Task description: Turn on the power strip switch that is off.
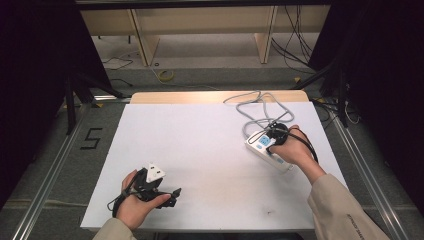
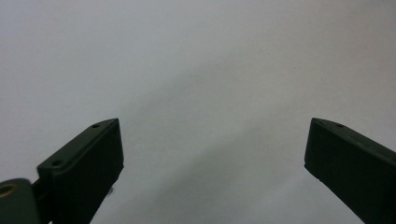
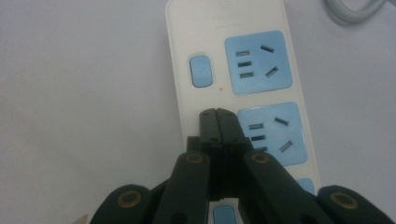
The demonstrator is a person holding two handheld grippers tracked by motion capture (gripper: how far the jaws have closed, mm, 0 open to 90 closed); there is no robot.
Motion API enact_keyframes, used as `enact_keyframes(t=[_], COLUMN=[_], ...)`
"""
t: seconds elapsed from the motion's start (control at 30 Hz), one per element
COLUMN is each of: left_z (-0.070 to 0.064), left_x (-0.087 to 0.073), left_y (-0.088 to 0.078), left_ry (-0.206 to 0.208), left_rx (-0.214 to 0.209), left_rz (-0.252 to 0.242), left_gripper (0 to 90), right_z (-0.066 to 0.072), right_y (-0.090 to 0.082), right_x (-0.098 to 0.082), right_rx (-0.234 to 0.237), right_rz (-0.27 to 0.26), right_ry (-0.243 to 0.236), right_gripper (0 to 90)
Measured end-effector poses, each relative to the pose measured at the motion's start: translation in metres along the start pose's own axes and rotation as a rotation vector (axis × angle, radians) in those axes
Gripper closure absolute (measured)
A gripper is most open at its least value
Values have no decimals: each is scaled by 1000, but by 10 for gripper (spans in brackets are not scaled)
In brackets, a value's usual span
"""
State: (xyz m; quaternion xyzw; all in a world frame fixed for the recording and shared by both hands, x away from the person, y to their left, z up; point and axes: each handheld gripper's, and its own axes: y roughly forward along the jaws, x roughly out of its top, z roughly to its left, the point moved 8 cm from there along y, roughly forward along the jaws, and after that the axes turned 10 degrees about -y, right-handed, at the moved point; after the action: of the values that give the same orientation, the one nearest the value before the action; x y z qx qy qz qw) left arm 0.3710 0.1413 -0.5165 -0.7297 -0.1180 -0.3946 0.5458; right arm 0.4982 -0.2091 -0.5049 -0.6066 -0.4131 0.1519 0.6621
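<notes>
Strip first: the white plastic power strip with blue socket faces [image 1: 267, 149] lies flat on the white table sheet [image 1: 200, 150], right of centre, partly under the right hand [image 1: 295, 150]. Its grey cable [image 1: 255, 107] loops away toward the far edge of the table.

From the right gripper view we get what the high view can't resolve: two blue socket panels [image 3: 258, 62], a small blue rounded switch [image 3: 201, 71] beside the upper one, a tiny red dot below that switch. Right gripper [image 3: 217, 115] is clenched, black jaws pressed together with nothing between them, tips over the strip's white body just left of the lower socket panel [image 3: 272, 133]. We can't tell if the tips touch the plastic.

From the high view we get the layout: left gripper [image 1: 172, 196] sits well apart from the strip, near the table's front-left, held in the left hand [image 1: 137, 205], grey three-cornered plate [image 1: 154, 173] on top.

Left gripper view: jaws spread wide, released, bare white sheet between them.
</notes>
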Motion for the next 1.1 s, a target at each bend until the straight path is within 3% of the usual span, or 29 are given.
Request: enact_keyframes(t=[1.1], left_z=[-1], left_x=[0], left_y=[0], left_ry=[-3], left_rx=[-1], left_rz=[-1], left_gripper=[40], right_z=[0], right_y=[0], right_x=[0], right_rx=[12], right_rz=[13], right_ry=[20], right_gripper=[900])
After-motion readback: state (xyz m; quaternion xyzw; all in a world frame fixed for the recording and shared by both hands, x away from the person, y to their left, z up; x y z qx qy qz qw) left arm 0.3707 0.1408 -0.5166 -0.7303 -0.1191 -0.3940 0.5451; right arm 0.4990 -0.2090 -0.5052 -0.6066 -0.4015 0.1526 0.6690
